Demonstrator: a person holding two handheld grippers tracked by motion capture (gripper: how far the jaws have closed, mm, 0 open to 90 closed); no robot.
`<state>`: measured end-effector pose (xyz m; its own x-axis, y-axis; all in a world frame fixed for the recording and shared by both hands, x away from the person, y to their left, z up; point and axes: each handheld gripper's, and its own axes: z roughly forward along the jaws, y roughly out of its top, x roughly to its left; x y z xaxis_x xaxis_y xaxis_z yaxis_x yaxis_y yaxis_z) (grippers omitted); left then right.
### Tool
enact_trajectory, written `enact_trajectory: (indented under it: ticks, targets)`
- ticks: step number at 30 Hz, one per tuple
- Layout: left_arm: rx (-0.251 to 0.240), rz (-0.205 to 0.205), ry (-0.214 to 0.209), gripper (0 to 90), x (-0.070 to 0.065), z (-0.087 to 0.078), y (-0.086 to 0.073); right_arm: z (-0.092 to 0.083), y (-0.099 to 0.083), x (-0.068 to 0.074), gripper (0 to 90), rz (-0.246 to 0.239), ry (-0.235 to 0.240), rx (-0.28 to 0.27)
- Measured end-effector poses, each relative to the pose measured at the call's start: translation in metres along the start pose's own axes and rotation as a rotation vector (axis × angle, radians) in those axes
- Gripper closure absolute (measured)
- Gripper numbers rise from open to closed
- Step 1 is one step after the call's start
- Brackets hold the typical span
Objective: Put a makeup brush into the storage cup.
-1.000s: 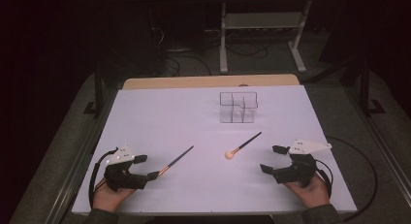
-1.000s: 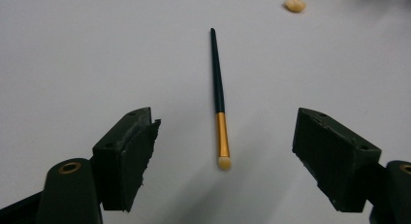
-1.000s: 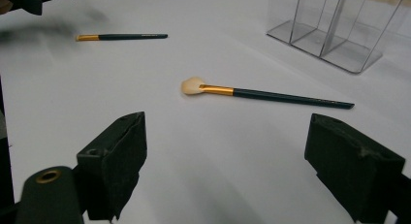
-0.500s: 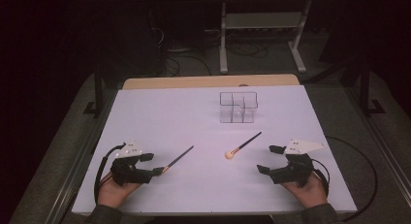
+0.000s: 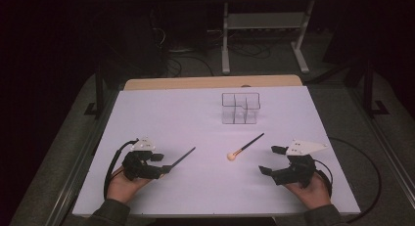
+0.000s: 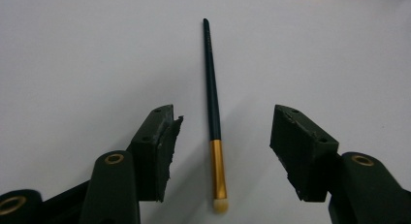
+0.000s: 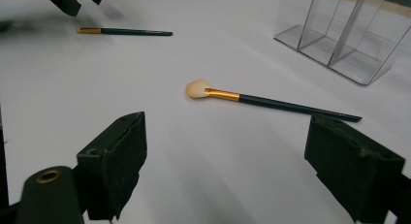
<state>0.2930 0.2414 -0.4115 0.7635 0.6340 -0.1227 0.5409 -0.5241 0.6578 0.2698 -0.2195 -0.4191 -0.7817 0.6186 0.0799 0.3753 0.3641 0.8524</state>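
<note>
Black pads of the left claw point(image 6: 220, 151) are seen straddling the gold collar of the thin brush point(image 6: 213, 122), apart and not yet touching it; the jaws have just been closing around it. Since a second ago this claw has been slid forward over the brush's bristle end, which earlier lay just clear of it. A pick-up of the thin brush is judged to be under way, with the pinch not yet made.

Right claw point(image 5: 273, 160) is held wide apart, nothing between its jaws, unmoved near the right front of the surface point(image 5: 195, 118). The fluffy brush point(image 7: 261, 100) lies flat just ahead of it, bristles toward the left claw.

Clear divided holder point(image 5: 240, 108) stands well back of both brushes, probably their destination. Open white surface lies between the brushes and holder, so room for lifting and carrying is judged ample. The front edge is close behind both hands.
</note>
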Motion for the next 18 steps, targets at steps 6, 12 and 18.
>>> enact_trajectory:
  ticks: [6, 12, 18]
  targets:
    - [0.037, 0.009, -0.003, 47.3, -0.001, 0.007, 0.007, -0.002, -0.001, -0.002, 14.3, -0.002, -0.011, 0.000]
    - [0.072, 0.007, 0.031, 54.6, -0.005, 0.014, 0.010, -0.004, 0.000, -0.002, 14.3, -0.001, -0.010, -0.007]
    - [0.104, 0.011, 0.036, 60.8, -0.006, 0.022, 0.013, -0.005, 0.000, -0.003, 14.4, -0.001, -0.016, -0.008]
